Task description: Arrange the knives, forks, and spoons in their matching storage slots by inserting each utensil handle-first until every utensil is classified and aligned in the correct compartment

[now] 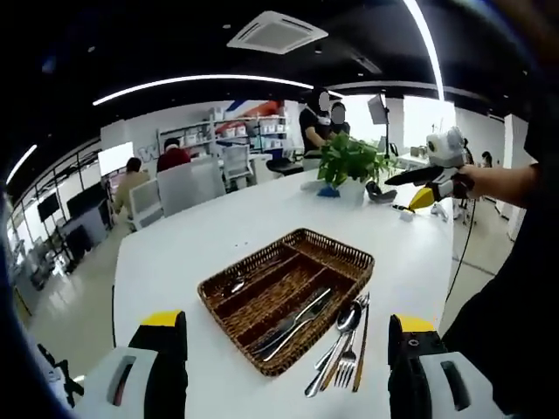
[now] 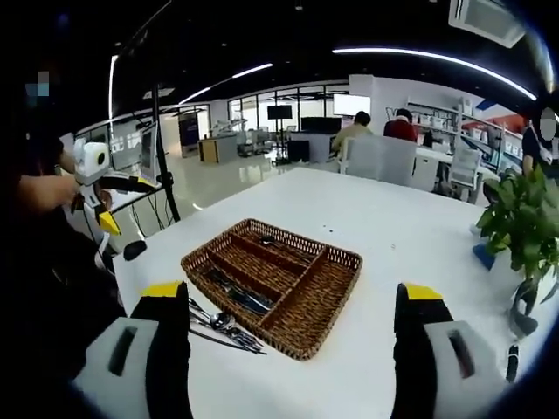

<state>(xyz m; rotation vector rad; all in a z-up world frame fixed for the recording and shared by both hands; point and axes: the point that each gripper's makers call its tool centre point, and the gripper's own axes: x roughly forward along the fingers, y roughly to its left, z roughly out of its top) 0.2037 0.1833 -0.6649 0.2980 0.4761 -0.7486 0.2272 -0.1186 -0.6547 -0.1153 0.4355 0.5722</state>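
Plenty of open white table (image 1: 210, 227) all around the wicker tray (image 1: 288, 292), so a gripper could come at it from pretty much any side. The 1 cluttered edge is where loose spoons and forks (image 1: 345, 349) lie just beside the tray's rim, touching each other. In the right gripper view that same pile (image 2: 223, 327) sits against the tray's near-left side. A potted plant (image 1: 349, 166) stands well apart at the far end, with chairs (image 1: 188, 188) beyond the table edge.

A wicker tray (image 1: 354, 260) sits mid-counter (image 1: 218, 227), knives (image 1: 293, 325) lying in one compartment; loose forks and spoons (image 1: 342, 353) lie on the counter just beside it. A potted plant (image 1: 351, 166) stands toward the far edge.
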